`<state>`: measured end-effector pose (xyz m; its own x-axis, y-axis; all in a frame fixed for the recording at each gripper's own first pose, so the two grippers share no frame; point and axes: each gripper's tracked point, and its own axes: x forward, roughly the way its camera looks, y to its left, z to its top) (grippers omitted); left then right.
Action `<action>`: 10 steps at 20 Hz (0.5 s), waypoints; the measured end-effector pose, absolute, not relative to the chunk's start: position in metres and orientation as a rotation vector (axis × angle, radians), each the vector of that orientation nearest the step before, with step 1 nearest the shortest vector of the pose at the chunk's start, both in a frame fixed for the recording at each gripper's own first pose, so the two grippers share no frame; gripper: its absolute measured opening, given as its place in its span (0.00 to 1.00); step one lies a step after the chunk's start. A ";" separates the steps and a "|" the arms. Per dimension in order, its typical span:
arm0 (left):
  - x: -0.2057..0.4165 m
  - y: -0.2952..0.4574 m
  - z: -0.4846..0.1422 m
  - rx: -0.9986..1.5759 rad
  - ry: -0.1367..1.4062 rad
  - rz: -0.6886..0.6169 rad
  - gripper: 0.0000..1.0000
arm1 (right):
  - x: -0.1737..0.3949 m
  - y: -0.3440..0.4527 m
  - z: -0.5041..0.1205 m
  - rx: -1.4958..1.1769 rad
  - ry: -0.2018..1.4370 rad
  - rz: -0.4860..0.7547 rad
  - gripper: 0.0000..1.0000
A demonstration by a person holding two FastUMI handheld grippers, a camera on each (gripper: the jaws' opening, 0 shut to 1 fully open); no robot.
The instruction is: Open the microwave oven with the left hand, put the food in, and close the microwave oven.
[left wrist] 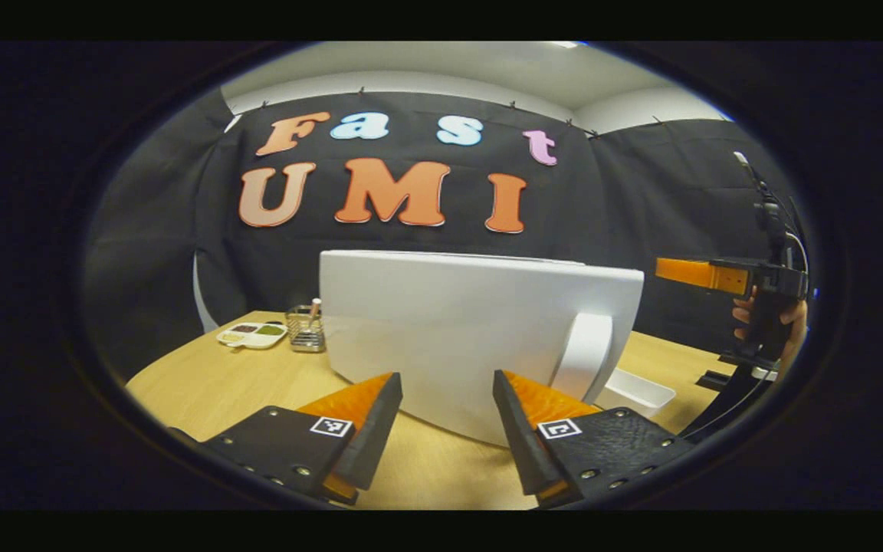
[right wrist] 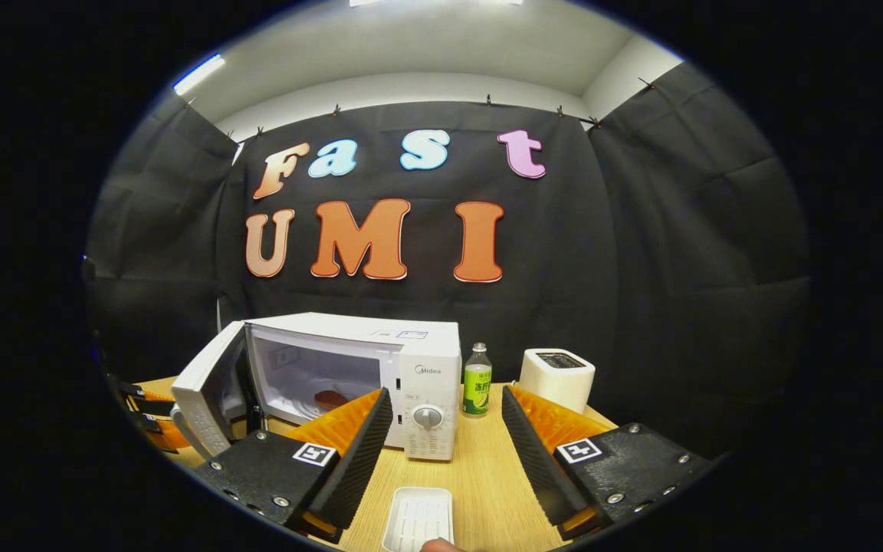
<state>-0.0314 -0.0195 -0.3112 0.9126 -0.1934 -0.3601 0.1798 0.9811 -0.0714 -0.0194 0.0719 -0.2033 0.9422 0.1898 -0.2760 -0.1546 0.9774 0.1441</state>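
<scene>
The microwave oven (right wrist: 380, 383) stands on the counter (right wrist: 480, 475) with its door (left wrist: 480, 330) swung wide, and a dark reddish piece of food (right wrist: 330, 399) already lies inside the cavity. What seems left is the closing.

The left hand-held gripper (left wrist: 448, 418) faces the outer side of the door, fingers spread apart and holding nothing, the door handle (left wrist: 583, 353) just off to its right. The right hand-held gripper (right wrist: 448, 437) hangs back over an empty white tray (right wrist: 418, 517), also spread wide and empty.

The risk, I'd judge, is in the push: pressing near the hinge edge or too hard could skid the whole oven toward the green bottle (right wrist: 477, 381) and the toaster (right wrist: 558, 376) beside it (both close on that side), or leave the door unlatched.

Exactly what the food is stays hard to tell at this size. In the left gripper view the door hides the cavity. A fingertip (right wrist: 441, 545) is cut off at the bottom edge.
</scene>
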 end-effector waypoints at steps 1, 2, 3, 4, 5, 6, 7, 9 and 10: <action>-0.025 -0.032 -0.315 -0.048 0.381 -0.211 0.70 | -0.020 0.067 -0.203 0.124 0.290 0.173 0.89; -0.020 -0.045 -0.320 -0.059 0.391 -0.233 0.55 | -0.020 0.062 -0.202 0.127 0.286 0.173 0.89; -0.014 -0.053 -0.324 -0.062 0.398 -0.238 0.51 | -0.021 0.057 -0.199 0.132 0.279 0.174 0.89; -0.008 -0.059 -0.330 -0.059 0.409 -0.240 0.38 | -0.021 0.051 -0.200 0.136 0.279 0.170 0.89; -0.002 -0.067 -0.334 -0.058 0.414 -0.246 0.34 | -0.021 0.046 -0.200 0.138 0.275 0.170 0.90; 0.003 -0.073 -0.337 -0.050 0.420 -0.246 0.26 | -0.020 0.042 -0.200 0.136 0.270 0.166 0.90; 0.008 -0.080 -0.344 -0.046 0.429 -0.250 0.18 | -0.021 0.037 -0.199 0.130 0.261 0.169 0.89; 0.020 -0.091 -0.355 -0.036 0.451 -0.248 0.11 | -0.023 0.029 -0.201 0.116 0.251 0.175 0.89; 0.026 -0.099 -0.359 -0.031 0.457 -0.254 0.11 | -0.024 0.025 -0.203 0.112 0.251 0.176 0.90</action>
